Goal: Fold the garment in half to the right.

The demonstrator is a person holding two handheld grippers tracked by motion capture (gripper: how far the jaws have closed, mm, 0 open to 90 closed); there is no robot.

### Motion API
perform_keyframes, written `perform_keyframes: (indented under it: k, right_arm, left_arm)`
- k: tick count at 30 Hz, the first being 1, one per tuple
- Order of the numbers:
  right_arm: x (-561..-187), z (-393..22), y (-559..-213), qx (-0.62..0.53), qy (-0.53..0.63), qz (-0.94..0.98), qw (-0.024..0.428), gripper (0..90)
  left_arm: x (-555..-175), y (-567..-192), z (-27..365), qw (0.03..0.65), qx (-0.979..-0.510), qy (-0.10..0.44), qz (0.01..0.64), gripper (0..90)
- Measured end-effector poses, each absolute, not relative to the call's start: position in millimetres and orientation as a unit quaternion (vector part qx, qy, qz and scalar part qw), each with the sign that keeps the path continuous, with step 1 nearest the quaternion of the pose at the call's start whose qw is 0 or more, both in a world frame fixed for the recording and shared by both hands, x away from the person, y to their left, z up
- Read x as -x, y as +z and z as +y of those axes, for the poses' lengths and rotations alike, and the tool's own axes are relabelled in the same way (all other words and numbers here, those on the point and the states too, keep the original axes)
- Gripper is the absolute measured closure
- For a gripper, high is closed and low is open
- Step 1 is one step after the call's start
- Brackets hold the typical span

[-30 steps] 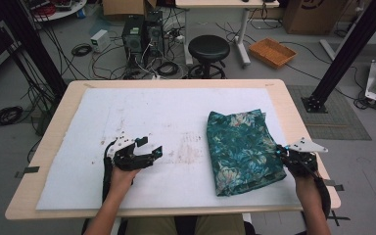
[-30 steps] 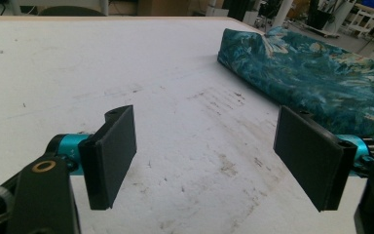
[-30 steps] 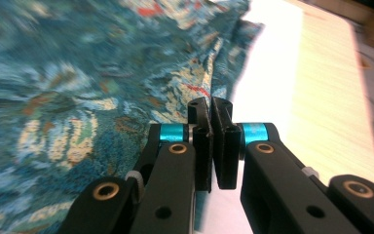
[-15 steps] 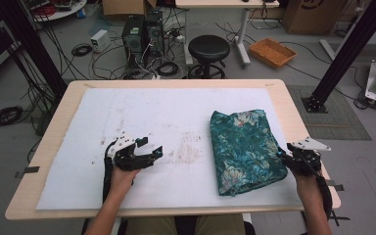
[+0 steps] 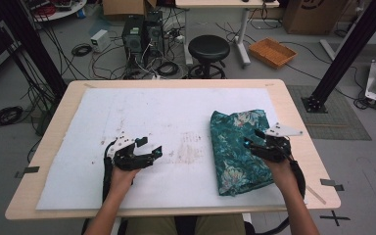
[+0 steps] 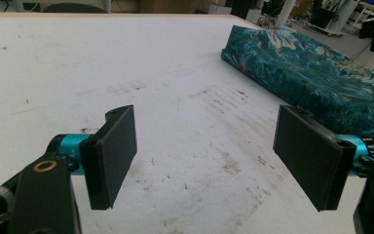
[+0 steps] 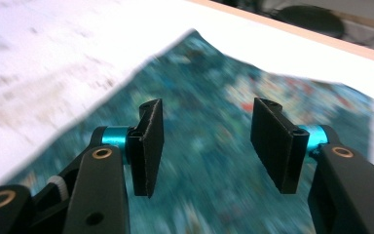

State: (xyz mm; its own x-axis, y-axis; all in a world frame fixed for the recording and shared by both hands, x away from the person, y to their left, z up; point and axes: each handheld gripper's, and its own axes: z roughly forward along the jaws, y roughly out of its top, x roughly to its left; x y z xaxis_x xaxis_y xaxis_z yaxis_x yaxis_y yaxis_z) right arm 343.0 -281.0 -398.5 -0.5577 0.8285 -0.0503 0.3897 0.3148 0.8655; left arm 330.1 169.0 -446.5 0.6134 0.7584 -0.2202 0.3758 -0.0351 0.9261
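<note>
Nearest the person, the left gripper [image 5: 149, 155] rests over the white foam sheet [image 5: 166, 112] that covers the light wooden counter [image 5: 293, 105]. Its jaws are released and spread wide, with bare, stained sheet between them, as the left gripper view confirms [image 6: 204, 156]. That view also shows what the high view flattens: the folded teal floral-print cloth [image 6: 316, 73] rises as a thick stack with a raised folded edge, lying well apart from this gripper.

The right gripper [image 5: 252, 142] sits over the right half of the same cloth [image 5: 240, 147], which lies on the right side of the sheet, its near edge close to the counter's front. The right gripper view [image 7: 204, 146] shows its jaws parted, having just been opening, with patterned cloth [image 7: 209, 195] beneath the gap but nothing pinched. That view is blurred, so whether the jaw tips brush the fabric cannot be told.

Beyond the counter, the high view shows a black round stool [image 5: 209, 48], tangled black floor cables [image 5: 147, 63] and an orange woven tray [image 5: 273, 51].
</note>
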Motion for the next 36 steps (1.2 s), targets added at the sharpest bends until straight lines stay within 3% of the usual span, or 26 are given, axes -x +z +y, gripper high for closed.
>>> perform_keyframes:
  k: [5, 10, 11, 15, 19, 31, 36]
  right_arm:
    - [-374.4, -259.1, -398.9, -0.393, 0.453, 0.770, 0.217, 46.5]
    - [-399.6, -238.3, -394.0, -0.385, 0.469, 0.767, 0.209, 41.6]
    - [-405.7, -233.3, -394.1, -0.384, 0.465, 0.770, 0.208, 44.2]
    - [-428.5, -212.7, -396.6, -0.388, 0.419, 0.794, 0.207, 73.1]
    - [-450.6, -195.5, -404.2, -0.405, 0.377, 0.805, 0.215, 80.5]
    - [-478.7, -162.9, -437.8, -0.412, 0.299, 0.832, 0.222, 80.4]
    - [-482.4, -156.0, -438.3, -0.401, 0.324, 0.832, 0.206, 72.8]
  left_arm:
    - [-330.8, -446.6, 169.1, 0.562, -0.701, 0.172, 0.404, 24.1]
    - [-330.6, -446.4, 169.3, 0.561, -0.702, 0.172, 0.403, 24.0]
    - [-330.7, -446.5, 169.2, 0.560, -0.703, 0.172, 0.403, 24.0]
    - [-330.3, -446.7, 168.4, 0.560, -0.704, 0.172, 0.401, 24.0]
    - [-330.2, -446.8, 168.8, 0.559, -0.706, 0.173, 0.400, 24.1]
    - [-331.0, -447.1, 170.4, 0.561, -0.703, 0.171, 0.402, 24.0]
    - [-331.1, -447.7, 169.6, 0.558, -0.706, 0.171, 0.401, 24.1]
